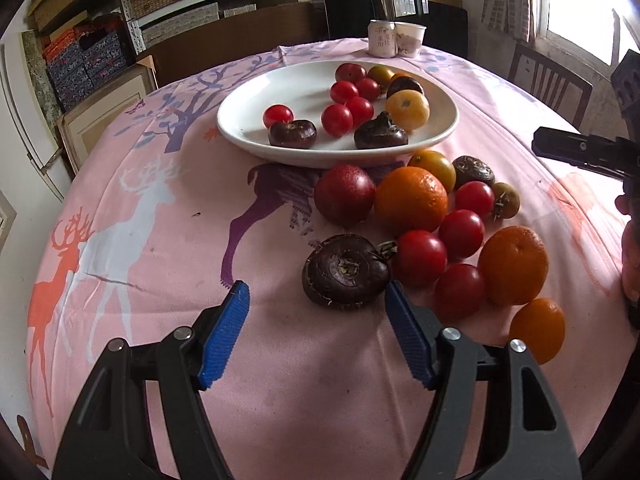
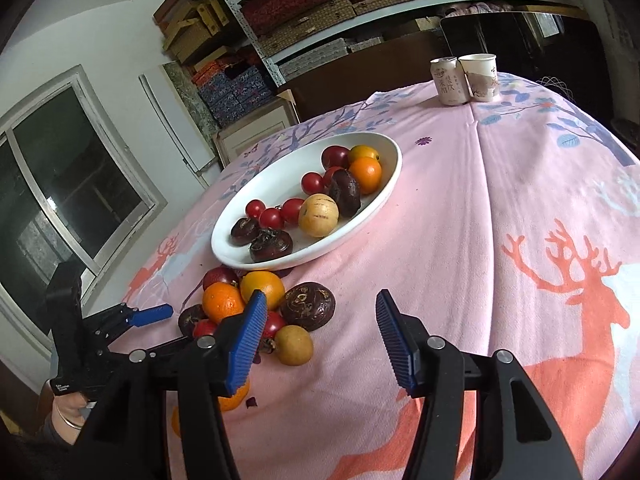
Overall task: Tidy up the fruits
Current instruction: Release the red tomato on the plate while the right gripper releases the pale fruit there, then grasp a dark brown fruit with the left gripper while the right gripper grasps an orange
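A white plate [image 1: 248, 128] holds several red tomatoes, dark water chestnuts and a yellow fruit [image 1: 408, 110]. In front of it on the pink cloth lies a loose pile: a large orange [image 1: 411, 199], a red plum [image 1: 345, 195], tomatoes, smaller oranges. A dark water chestnut [image 1: 346, 272] lies just ahead of my left gripper [image 1: 318, 300], which is open and empty, its right finger beside the chestnut. My right gripper [image 2: 320, 312] is open and empty, over the cloth right of the pile [image 2: 260, 304]; the plate [image 2: 384, 196] lies beyond it.
A drink can [image 2: 448, 82] and a paper cup [image 2: 480, 78] stand at the table's far edge. Shelves with boxes line the wall behind. A wooden chair [image 1: 548, 84] stands at the right. The table's round edge drops off on the left.
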`<state>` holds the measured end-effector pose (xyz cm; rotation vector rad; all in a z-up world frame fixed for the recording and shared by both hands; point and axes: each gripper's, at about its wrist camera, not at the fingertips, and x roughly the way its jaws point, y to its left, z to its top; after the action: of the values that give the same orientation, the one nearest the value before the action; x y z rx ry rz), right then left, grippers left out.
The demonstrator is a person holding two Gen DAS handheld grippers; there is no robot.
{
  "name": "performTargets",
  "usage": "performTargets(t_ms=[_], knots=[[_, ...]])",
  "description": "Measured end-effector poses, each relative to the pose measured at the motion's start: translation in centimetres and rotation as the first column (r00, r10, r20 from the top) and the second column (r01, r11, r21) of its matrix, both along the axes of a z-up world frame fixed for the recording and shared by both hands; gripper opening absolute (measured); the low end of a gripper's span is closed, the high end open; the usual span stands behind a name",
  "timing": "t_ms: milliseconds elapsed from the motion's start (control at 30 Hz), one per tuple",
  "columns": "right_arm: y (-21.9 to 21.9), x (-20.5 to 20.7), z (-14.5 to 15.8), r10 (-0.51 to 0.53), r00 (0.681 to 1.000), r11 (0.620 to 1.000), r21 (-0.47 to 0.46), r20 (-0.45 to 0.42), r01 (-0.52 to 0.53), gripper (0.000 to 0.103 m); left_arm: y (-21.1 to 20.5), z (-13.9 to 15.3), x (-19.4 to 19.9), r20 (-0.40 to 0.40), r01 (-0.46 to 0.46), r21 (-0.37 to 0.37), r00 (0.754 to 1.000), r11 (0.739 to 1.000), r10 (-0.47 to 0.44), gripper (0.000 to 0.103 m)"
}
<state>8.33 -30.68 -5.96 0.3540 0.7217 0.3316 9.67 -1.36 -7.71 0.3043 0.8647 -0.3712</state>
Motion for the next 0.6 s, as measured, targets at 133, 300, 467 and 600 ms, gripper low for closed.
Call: performTargets(t_ms=[133, 300, 467, 600], knots=[[-0.3, -0.1, -0.2, -0.003, 1.0, 1.0, 0.013, -0.01, 0.003, 0.058, -0.6, -0.5, 1.4, -0.072, 0.01, -0.036, 0.997, 0.999, -0.013, 0.054], [1.8, -0.6, -0.3, 0.109, 0.994, 0.993, -0.051, -0.021, -0.11, 0.051, 0.4, 0.3, 1.1, -0.046, -0.01, -0.121, 0.999, 0.993, 0.005, 0.045], [6.2, -3.6, 0.4, 0.333, 0.942, 0.931, -0.171, 0.041, -0.322, 0.048, 3.2, 1.7, 1.0, -0.006, -0.099, -0.254, 0.995, 0.962, 0.101, 0.045], [8.1, -5.6, 0.4, 0.425, 0.904, 0.887, -0.217, 0.042, -0.407, 0.048, 3.5, 1.8, 1.1, -0.007, -0.113, -0.271, 0.993, 0.956, 0.116, 0.045]])
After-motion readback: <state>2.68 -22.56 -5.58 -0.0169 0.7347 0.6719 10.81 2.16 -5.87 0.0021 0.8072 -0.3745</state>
